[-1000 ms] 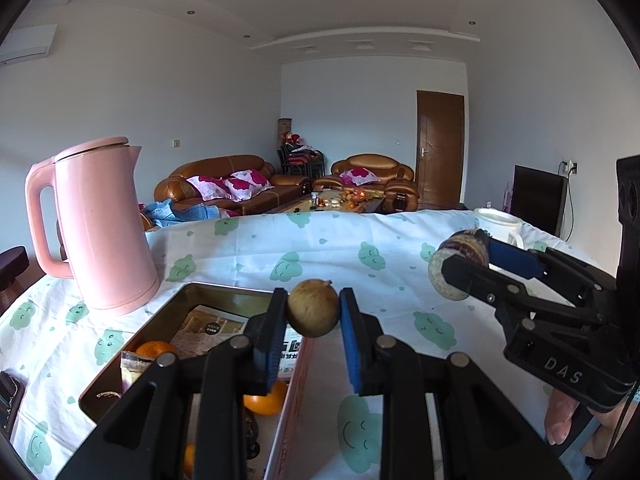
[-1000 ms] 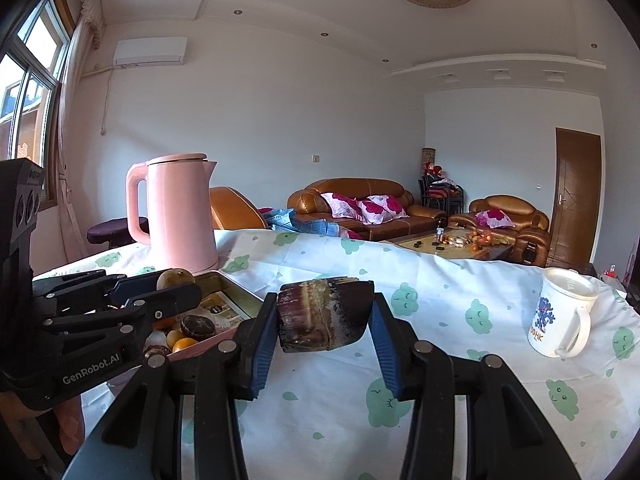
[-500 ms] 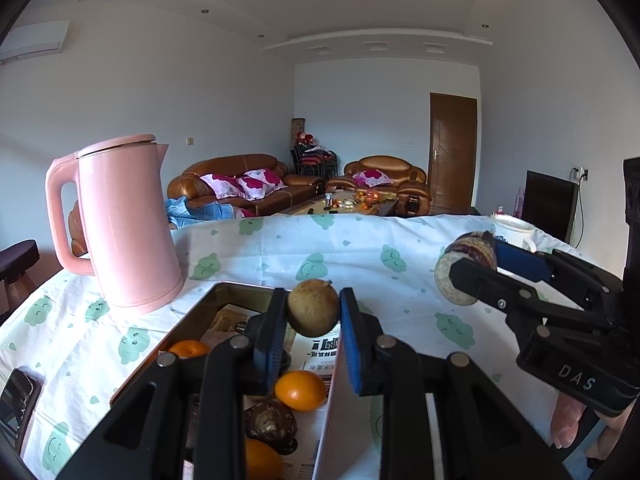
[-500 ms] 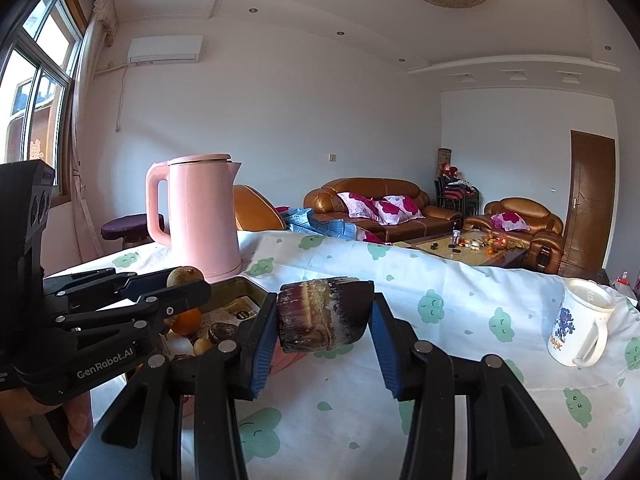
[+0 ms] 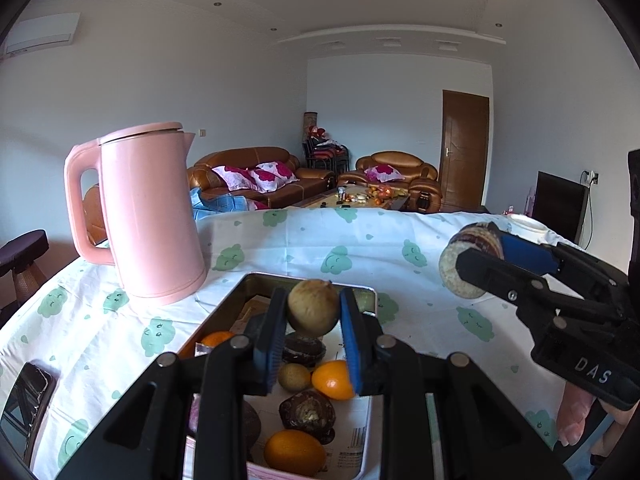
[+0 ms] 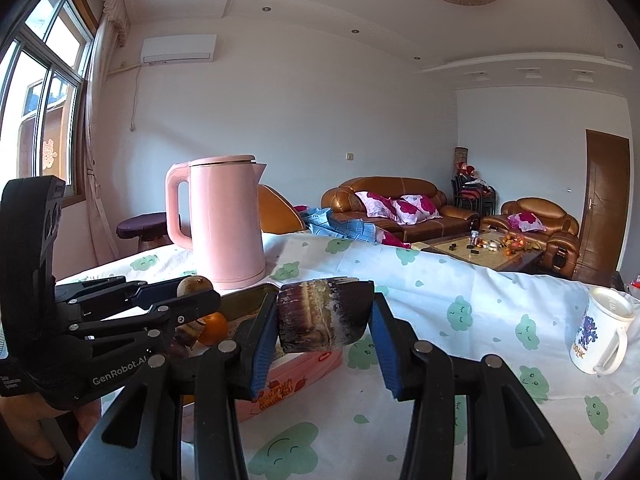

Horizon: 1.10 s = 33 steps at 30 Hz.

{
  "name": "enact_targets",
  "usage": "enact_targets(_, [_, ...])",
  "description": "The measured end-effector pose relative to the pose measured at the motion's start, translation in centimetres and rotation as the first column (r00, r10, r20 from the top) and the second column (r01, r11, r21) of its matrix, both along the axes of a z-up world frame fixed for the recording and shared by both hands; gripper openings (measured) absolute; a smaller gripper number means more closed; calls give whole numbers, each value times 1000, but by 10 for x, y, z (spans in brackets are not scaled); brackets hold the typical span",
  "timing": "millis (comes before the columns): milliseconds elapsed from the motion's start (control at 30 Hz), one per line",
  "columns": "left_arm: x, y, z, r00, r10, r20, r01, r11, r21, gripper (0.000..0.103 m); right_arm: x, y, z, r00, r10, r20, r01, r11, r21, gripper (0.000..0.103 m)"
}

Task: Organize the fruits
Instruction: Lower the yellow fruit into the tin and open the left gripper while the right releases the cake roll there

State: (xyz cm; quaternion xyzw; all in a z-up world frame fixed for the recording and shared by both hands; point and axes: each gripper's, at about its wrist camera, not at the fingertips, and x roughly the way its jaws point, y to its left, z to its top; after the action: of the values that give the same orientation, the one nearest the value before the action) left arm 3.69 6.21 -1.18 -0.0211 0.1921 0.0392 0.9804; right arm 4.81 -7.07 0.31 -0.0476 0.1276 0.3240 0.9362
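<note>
Above the tin (image 5: 362,292), the left gripper (image 5: 313,322) clamps a round brown fruit (image 5: 313,312); the right gripper (image 6: 325,322) clamps a dark cane stub (image 6: 325,322) beside it. Both await placing, calling for lowering and release. Inside: three oranges (image 5: 333,380), perhaps three dark fruits, partly hidden.

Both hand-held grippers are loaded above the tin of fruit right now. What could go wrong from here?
1. The left hand-held gripper pinches the small round tan fruit only at its sides; it might slip and drop onto the oranges in the open metal tin.
2. The right hand-held gripper holds a dark striped cut chunk close to the left one; they could collide.
3. The tall pink kettle stands beside the tin; a leftward swing might knock it.
</note>
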Motion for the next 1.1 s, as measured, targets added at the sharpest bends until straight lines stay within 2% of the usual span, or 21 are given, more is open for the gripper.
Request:
enact_targets(367, [1,19,-7,999,27,-35,-28,999,-16,27,-1,28,0,999,40,-5,-40,998,-37,47])
enact_targets(1100, [-2,44,-16,996,45,-76,-48,998,-39,27,8,72,-11,993,91,-77,-97,992,-82,47])
